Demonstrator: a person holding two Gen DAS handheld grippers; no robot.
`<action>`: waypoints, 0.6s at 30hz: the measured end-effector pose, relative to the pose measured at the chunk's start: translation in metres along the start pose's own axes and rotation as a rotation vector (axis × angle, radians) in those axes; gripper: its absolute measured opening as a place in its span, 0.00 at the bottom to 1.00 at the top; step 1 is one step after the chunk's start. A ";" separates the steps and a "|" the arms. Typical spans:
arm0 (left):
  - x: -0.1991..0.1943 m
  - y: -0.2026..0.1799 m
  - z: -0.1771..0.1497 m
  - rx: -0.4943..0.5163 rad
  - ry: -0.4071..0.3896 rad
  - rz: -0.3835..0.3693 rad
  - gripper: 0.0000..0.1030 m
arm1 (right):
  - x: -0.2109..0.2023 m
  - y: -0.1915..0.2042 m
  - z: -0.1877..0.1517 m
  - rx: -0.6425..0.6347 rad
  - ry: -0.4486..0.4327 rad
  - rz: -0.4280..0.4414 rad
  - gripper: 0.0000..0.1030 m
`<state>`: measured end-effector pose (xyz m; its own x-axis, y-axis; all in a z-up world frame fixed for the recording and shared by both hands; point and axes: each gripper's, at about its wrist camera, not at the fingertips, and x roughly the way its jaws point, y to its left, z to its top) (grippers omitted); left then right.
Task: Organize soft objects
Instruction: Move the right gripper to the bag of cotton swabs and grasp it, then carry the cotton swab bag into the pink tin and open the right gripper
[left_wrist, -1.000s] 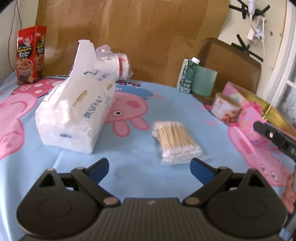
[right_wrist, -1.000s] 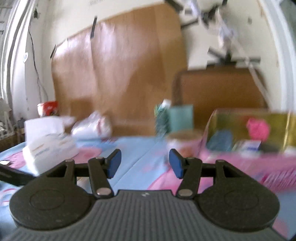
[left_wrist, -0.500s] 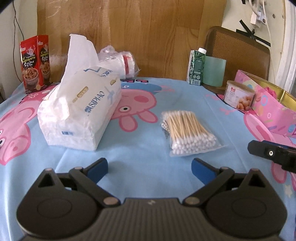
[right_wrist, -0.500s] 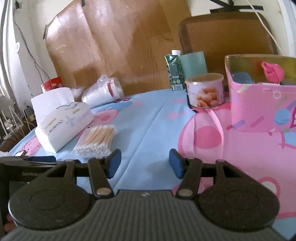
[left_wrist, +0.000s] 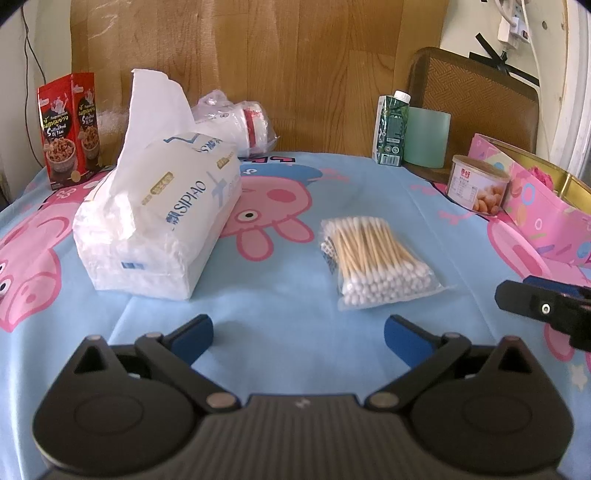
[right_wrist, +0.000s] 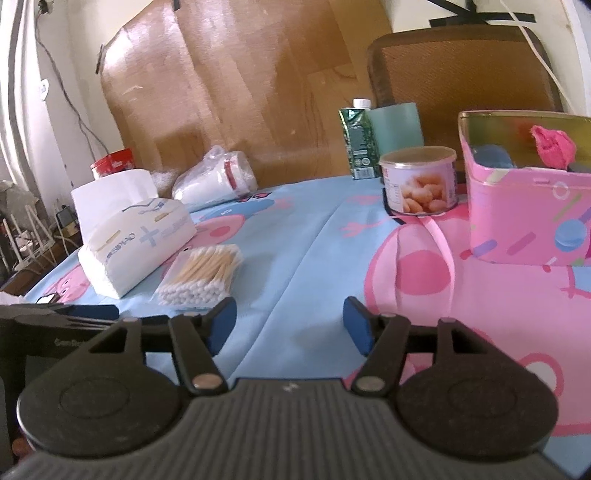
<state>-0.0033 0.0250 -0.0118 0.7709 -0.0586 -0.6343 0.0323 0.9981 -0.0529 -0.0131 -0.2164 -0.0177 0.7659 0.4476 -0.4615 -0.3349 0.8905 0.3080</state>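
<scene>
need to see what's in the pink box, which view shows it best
The right wrist view: the pink box faces it, open top showing a crumpled pink thing and something blue. The left wrist view catches only its side at the right edge, contents mostly hidden.

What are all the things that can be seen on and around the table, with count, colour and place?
Soft white tissue pack: 1, white with blue print, left on the table.
Clear bag of wooden cotton swabs: 1, tan sticks with white tips, centre, right of the tissue pack.
Plastic-wrapped stack of white cups: 1, white with red band, lying behind the tissue pack.
Red snack box: 1, far left, upright.
Green drink carton: 1, back edge, upright.
Pale green cylinder: 1, beside the carton.
Round pink tin: 1, right.
Pink patterned box: 1, far right, open, items inside.
Blue cartoon-pig tablecloth: 1, covering the table.
Brown chair: 1, behind the table.
Left gripper: black, blue pads, open, empty.
Right gripper: same, open, empty.
</scene>
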 end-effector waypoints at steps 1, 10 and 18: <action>0.000 0.000 0.000 0.000 0.000 0.000 1.00 | 0.000 0.000 0.000 -0.002 0.001 0.003 0.65; -0.011 0.022 0.006 -0.116 -0.002 -0.141 1.00 | 0.001 0.011 -0.001 -0.063 0.013 0.030 0.70; 0.008 0.017 0.045 -0.150 0.051 -0.235 0.95 | 0.029 0.061 0.005 -0.355 0.065 0.097 0.81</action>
<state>0.0320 0.0422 0.0174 0.7203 -0.2926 -0.6289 0.1088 0.9431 -0.3142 -0.0087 -0.1490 -0.0082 0.6885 0.5256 -0.4996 -0.5825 0.8112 0.0506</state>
